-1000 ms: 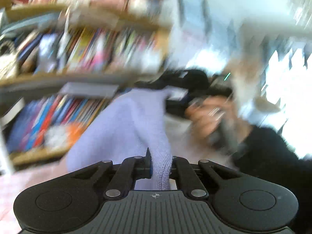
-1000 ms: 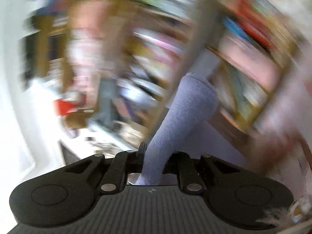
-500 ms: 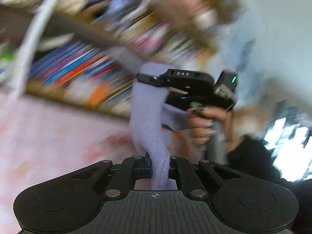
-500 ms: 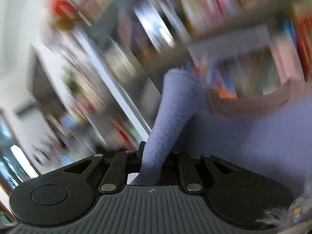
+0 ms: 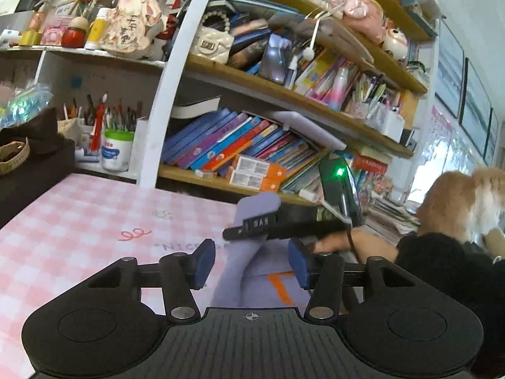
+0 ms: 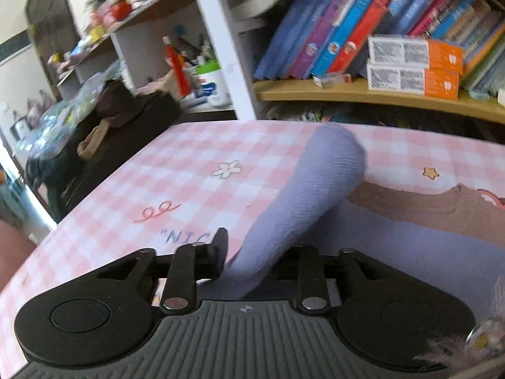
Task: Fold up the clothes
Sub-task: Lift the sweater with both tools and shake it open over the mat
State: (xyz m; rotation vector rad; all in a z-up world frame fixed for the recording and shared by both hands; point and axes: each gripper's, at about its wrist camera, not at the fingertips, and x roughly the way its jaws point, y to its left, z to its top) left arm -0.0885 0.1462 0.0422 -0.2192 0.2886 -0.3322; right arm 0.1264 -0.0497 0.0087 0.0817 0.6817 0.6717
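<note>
A lavender knit garment (image 6: 410, 252) lies on the pink checked table (image 6: 189, 164), with a brown garment (image 6: 442, 208) beside it. One fold of the lavender garment (image 5: 240, 271) runs up between the blue pads (image 5: 205, 262) of my left gripper (image 5: 251, 262). Its jaws are opening and the pads stand clear of the cloth. My right gripper (image 6: 258, 249) is low over the table, its jaws opening around the same lavender fold, which still arches up in front of it. In the left wrist view the right gripper (image 5: 240, 227) crosses ahead from the right, held by a hand (image 5: 363, 246).
A bookshelf (image 5: 284, 94) full of books and toys rises just behind the table. Orange and white boxes (image 6: 413, 66) lie on its low shelf. A dark bag (image 6: 120, 120) and a white jar (image 5: 115, 151) stand off the table's left end. A black sleeve (image 5: 442, 262) is at right.
Both grippers came down from the air to just above the table, carrying the lavender cloth. Each was shut on the cloth earlier; both jaws now stand apart.
</note>
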